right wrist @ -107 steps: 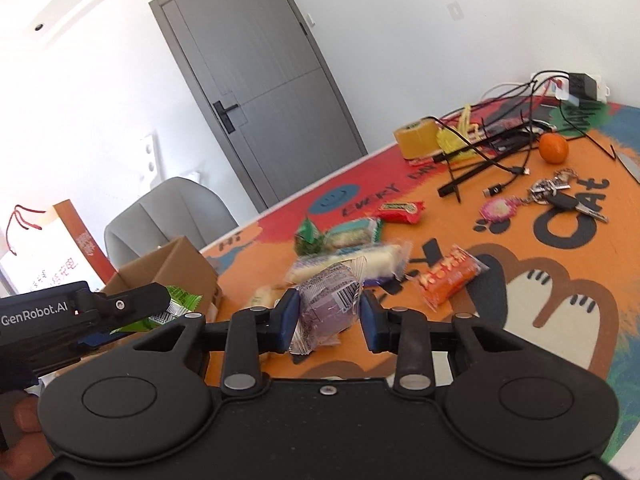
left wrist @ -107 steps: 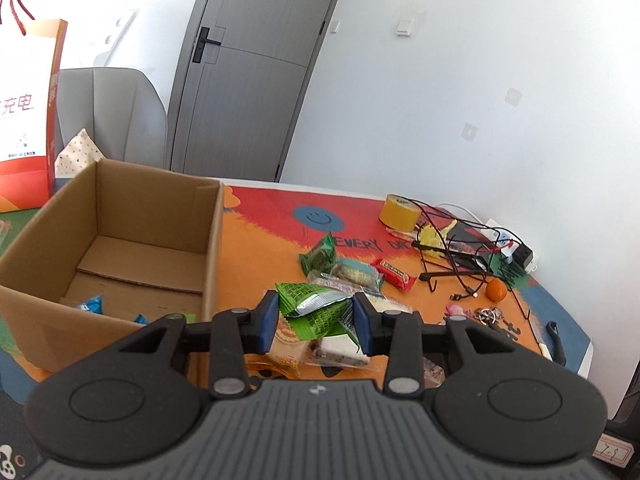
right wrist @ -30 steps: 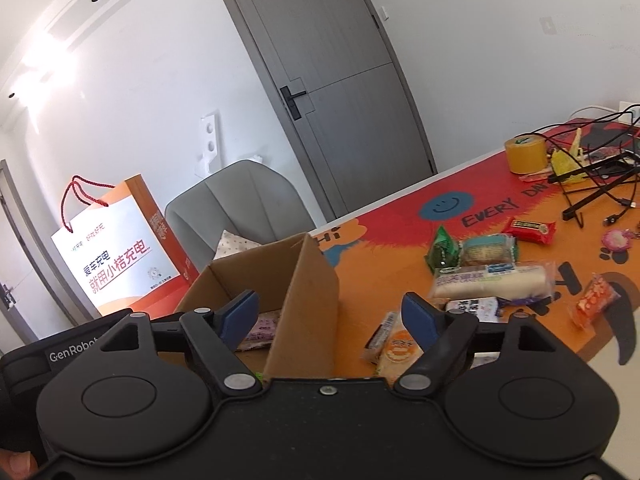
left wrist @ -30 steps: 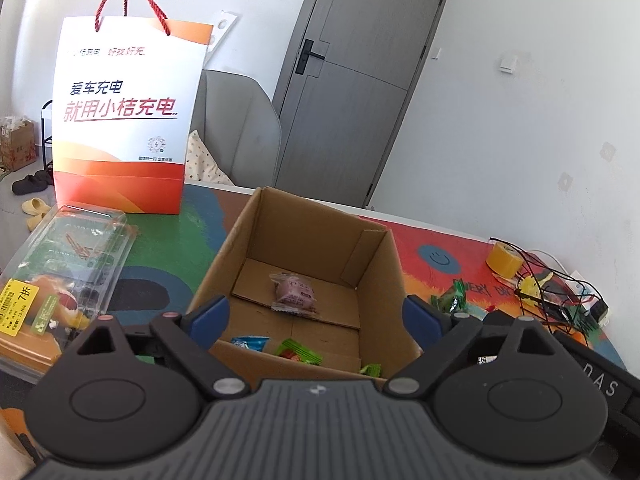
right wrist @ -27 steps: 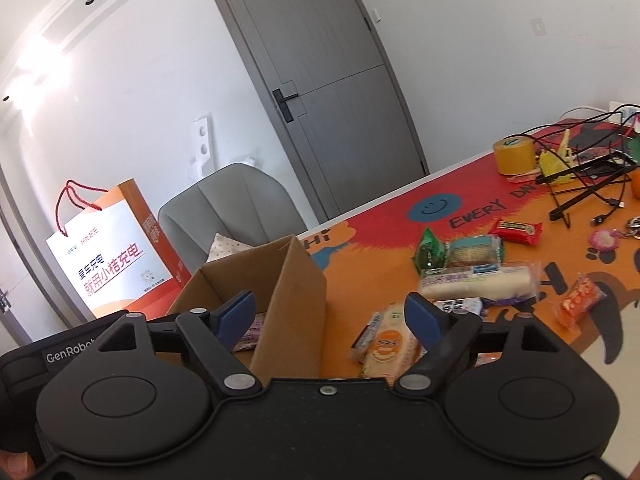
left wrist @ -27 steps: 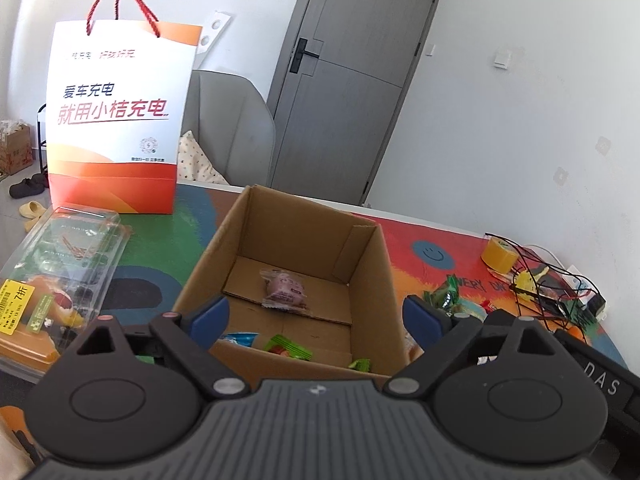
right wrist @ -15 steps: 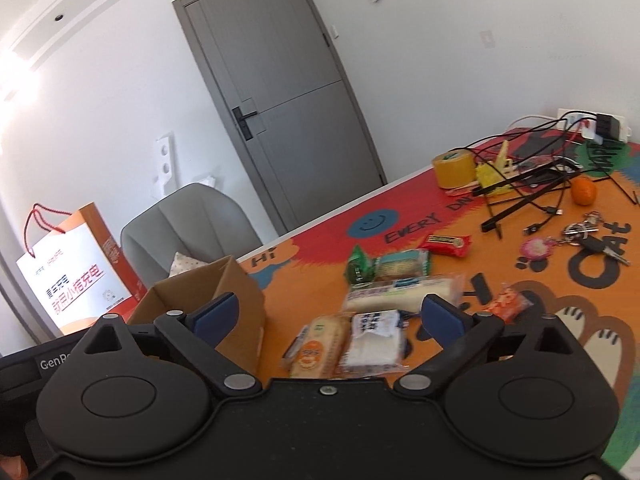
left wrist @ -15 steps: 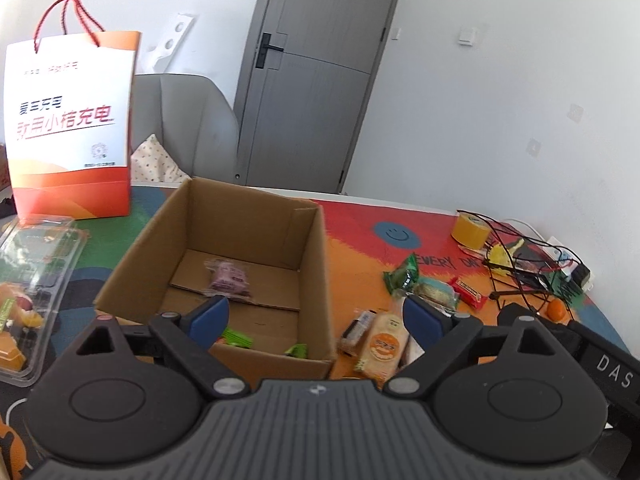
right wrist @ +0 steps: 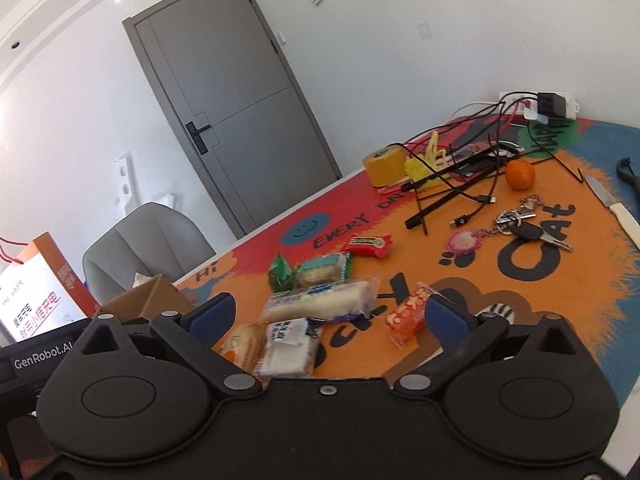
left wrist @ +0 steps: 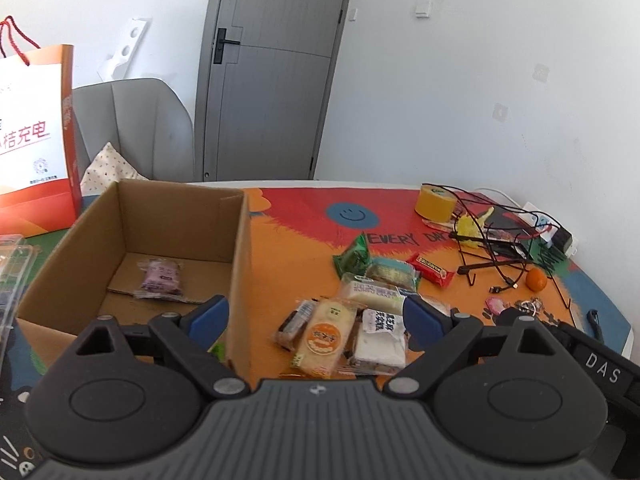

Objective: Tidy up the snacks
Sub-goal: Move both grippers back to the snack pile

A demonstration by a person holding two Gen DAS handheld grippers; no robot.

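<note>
An open cardboard box (left wrist: 240, 240) stands on the left of the table, with a purple snack packet (left wrist: 160, 278) on its floor. Right of it lies a pile of wrapped snacks: an orange-labelled bread pack (left wrist: 324, 336), a white pack (left wrist: 380, 338), a long white roll (right wrist: 320, 300), a green packet (left wrist: 354, 258), a red bar (left wrist: 431, 269) and an orange packet (right wrist: 408, 314). My left gripper (left wrist: 316, 318) is open and empty above the box's right wall and the pile. My right gripper (right wrist: 328, 314) is open and empty over the pile.
At the table's far right lie a yellow tape roll (left wrist: 434, 202), tangled black cables and a wire stand (left wrist: 492, 248), an orange fruit (right wrist: 520, 174), keys (right wrist: 528, 224) and a knife (right wrist: 612, 204). An orange-white paper bag (left wrist: 36, 136) and a grey chair (left wrist: 132, 128) stand behind the box.
Both grippers have let go of their packets, which now lie in the box, and have swung right from the box toward the snack pile, staying open.
</note>
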